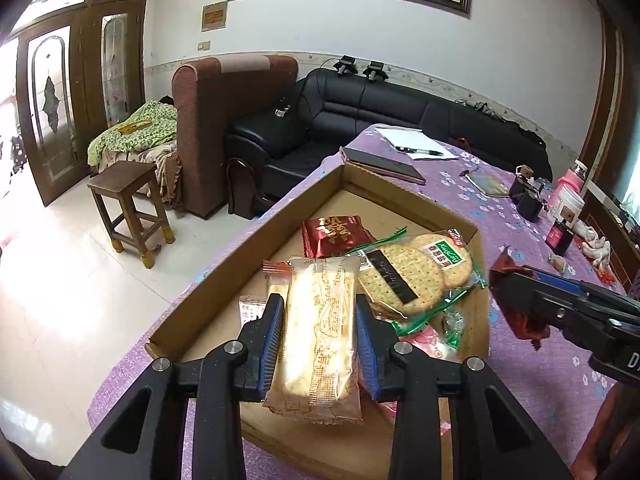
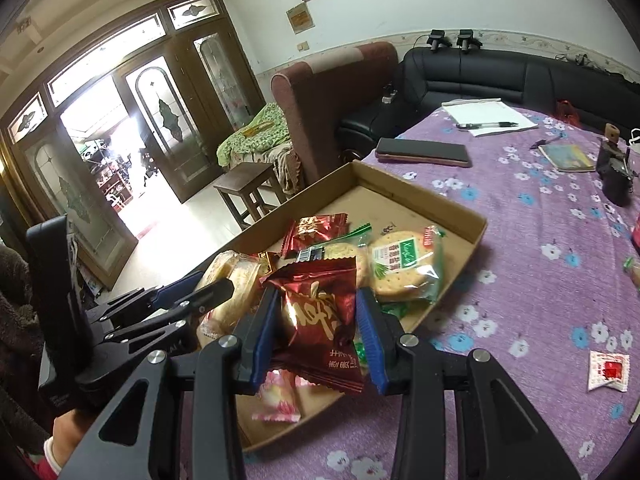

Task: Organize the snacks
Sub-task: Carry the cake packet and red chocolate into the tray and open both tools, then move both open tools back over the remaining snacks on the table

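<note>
Left wrist view is showing the purple floral tablecloth (image 1: 532,364) carrying a shallow cardboard tray (image 1: 256,256), which is sitting straight ahead of and below both grippers. Tray is already holding several snacks: a green-edged cracker pack (image 1: 412,276) just ahead-right of the left gripper (image 1: 320,340), a dark red snack packet (image 1: 336,234) further ahead, a pink wrapped snack (image 1: 428,340) close under its right finger, small white sachets off its left finger.

Left gripper is clamping a long pale biscuit bar (image 1: 316,344) between its blue pads, hovering it over the tray's near half. Right gripper (image 2: 318,332) is likewise gripping a red foil snack pack (image 2: 320,320), pads pressing on both sides, hanging it above the near end of the tray just beside the left one.

Progress judgement: more than halfway, two items arriving, neither released yet. Left to do: dropping both, then fetching the small white-and-red sachet (image 2: 608,372) lying on the cloth well right of the right gripper; other bits at the far right edge are too cut off to name.
</note>
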`<action>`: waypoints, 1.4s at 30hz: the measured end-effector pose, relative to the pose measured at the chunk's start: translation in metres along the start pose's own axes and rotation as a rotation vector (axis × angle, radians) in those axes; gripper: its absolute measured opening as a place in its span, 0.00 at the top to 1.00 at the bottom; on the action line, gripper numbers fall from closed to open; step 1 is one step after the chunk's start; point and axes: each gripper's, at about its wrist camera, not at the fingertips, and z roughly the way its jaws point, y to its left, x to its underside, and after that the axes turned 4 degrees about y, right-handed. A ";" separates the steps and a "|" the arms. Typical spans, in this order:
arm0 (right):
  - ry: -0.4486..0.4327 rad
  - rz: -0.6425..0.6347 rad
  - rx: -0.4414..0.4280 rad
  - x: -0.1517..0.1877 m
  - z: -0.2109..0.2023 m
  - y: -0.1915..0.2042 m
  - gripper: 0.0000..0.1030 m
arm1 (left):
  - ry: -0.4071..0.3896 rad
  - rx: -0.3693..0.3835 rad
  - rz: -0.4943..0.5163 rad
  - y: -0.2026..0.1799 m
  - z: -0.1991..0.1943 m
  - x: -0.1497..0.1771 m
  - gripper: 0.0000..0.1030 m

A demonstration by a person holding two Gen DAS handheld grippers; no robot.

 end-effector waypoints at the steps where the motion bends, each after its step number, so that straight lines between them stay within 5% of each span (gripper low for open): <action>1: 0.003 0.001 0.001 0.000 0.003 0.000 0.63 | 0.001 -0.002 0.001 0.000 0.001 0.000 0.64; 33: 0.057 0.028 0.012 -0.006 0.040 -0.013 0.62 | 0.046 0.006 0.015 -0.007 0.024 -0.002 0.64; 36: 0.068 0.036 0.014 -0.006 0.042 -0.013 0.43 | 0.055 0.013 0.011 -0.008 0.024 -0.003 0.64; 38: 0.053 0.050 0.007 -0.005 0.039 -0.015 0.33 | 0.053 0.007 0.006 -0.008 0.022 -0.003 0.60; 40: 0.041 0.058 0.004 -0.005 0.034 -0.017 0.33 | 0.043 -0.009 0.001 -0.009 0.018 -0.004 0.34; 42: 0.027 0.064 0.008 -0.005 0.026 -0.019 0.33 | 0.019 -0.015 -0.009 -0.008 0.012 -0.004 0.25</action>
